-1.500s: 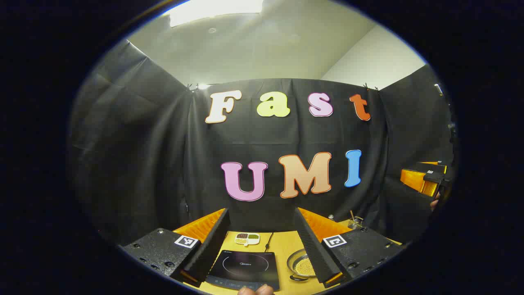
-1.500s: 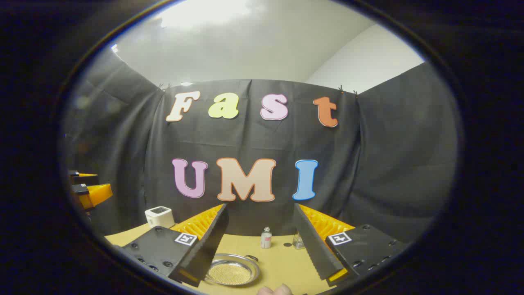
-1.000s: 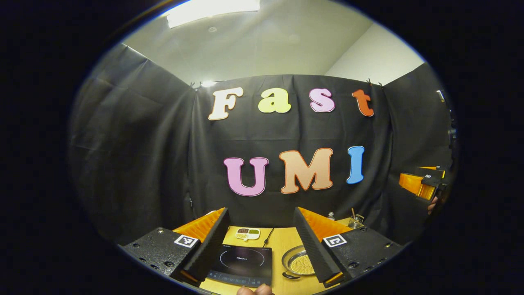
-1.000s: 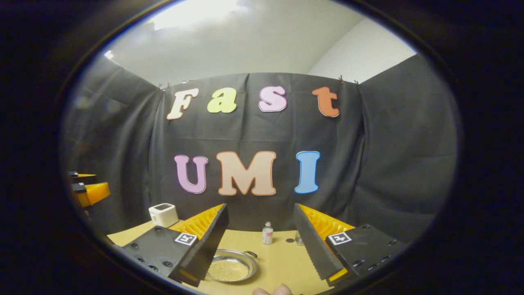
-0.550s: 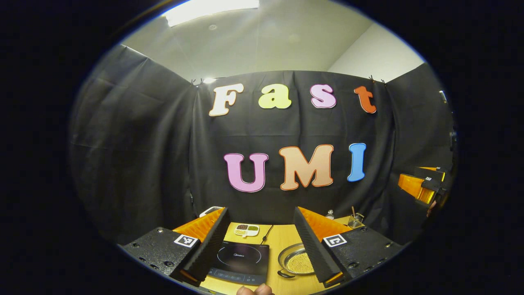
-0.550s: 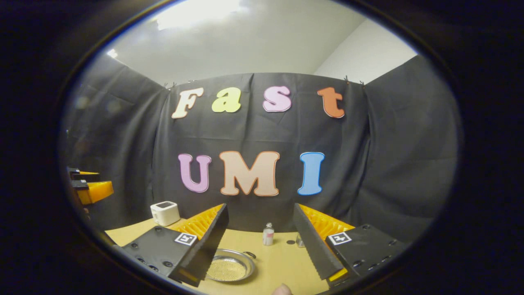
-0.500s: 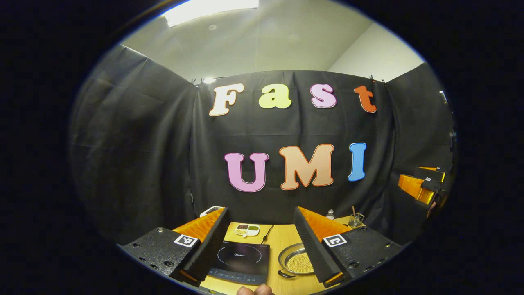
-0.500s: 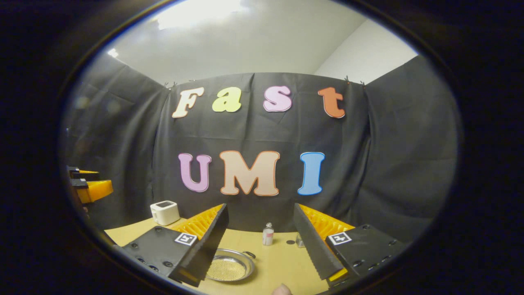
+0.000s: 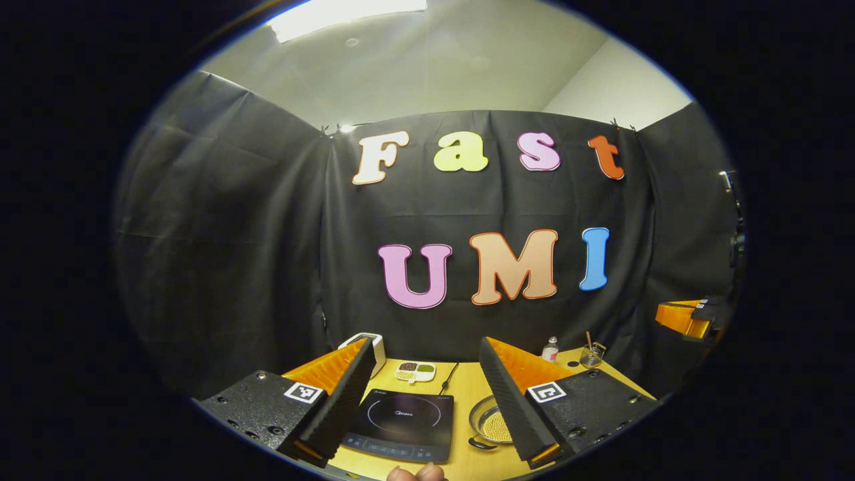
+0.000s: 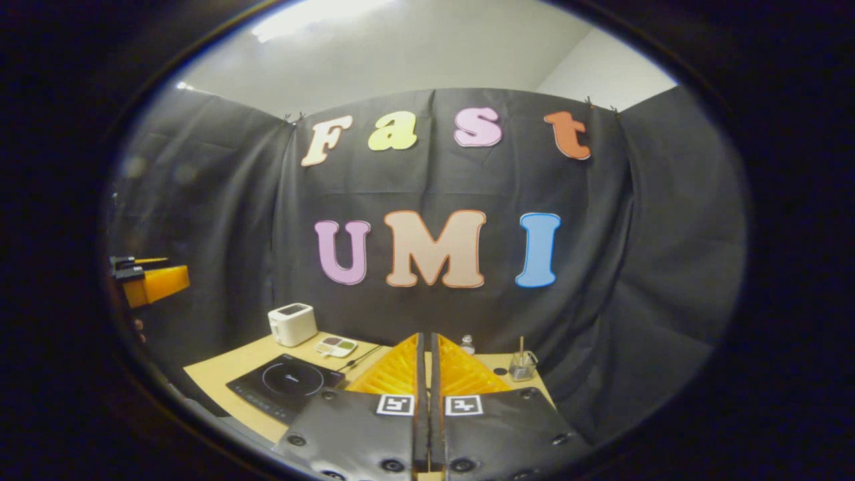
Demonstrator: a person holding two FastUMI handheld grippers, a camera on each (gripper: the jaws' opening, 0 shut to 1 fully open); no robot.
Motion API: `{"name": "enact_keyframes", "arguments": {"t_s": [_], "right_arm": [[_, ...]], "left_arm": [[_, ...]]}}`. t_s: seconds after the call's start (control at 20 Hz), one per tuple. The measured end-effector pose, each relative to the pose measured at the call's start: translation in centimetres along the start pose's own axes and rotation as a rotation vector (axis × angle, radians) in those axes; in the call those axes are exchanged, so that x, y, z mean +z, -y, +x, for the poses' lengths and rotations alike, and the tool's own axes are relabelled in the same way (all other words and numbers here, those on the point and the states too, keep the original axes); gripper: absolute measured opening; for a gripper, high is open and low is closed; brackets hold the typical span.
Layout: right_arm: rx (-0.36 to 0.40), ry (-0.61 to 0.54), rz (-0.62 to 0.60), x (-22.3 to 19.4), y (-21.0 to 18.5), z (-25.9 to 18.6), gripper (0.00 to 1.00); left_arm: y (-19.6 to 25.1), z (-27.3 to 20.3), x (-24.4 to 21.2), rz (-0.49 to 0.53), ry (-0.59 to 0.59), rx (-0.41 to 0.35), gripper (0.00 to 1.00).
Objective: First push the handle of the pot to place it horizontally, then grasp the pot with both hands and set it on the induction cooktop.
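In the left gripper view, the left hand-held gripper [image 9: 425,394] hangs released above the bench [image 9: 464,391], its fingers spread wide. Between them, at the lower middle of the frame, lies the induction cooktop [image 9: 401,426]. The pot [image 9: 489,425] sits on the bench just right of the cooktop, partly hidden behind the right finger; its small dark handle [image 9: 479,442] points toward the lower left, so the pot's long axis runs obliquely. In the right gripper view, the right hand-held gripper [image 10: 425,347] is clenched on nothing, fingers touching at lower centre.
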State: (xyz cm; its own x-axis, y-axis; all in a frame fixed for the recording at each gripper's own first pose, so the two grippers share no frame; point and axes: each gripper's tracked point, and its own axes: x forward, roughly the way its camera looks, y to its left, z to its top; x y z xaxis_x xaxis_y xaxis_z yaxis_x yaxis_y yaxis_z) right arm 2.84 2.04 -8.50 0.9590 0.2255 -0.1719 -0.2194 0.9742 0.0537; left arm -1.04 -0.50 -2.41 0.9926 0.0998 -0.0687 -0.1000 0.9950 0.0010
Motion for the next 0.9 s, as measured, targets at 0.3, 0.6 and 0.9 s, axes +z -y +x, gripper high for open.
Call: {"name": "enact_keyframes", "arguments": {"t_s": [0.3,0.6,0.9], "right_arm": [[-0.011,-0.134,0.011,-4.5,-4.0,3.0,0.02],[-0.071,-0.299,0.090,-10.9,-8.6,4.3,0.02],[-0.100,-0.437,0.179,-16.7,-12.9,5.2,0.00]], "left_arm": [[-5.1,3.1,-1.7,0.001,-0.009,-0.029,0.96],[-9.7,5.4,-6.3,-0.022,-0.066,-0.093,0.96],[-12.6,6.8,-8.6,-0.044,-0.137,-0.096,0.95]]}}
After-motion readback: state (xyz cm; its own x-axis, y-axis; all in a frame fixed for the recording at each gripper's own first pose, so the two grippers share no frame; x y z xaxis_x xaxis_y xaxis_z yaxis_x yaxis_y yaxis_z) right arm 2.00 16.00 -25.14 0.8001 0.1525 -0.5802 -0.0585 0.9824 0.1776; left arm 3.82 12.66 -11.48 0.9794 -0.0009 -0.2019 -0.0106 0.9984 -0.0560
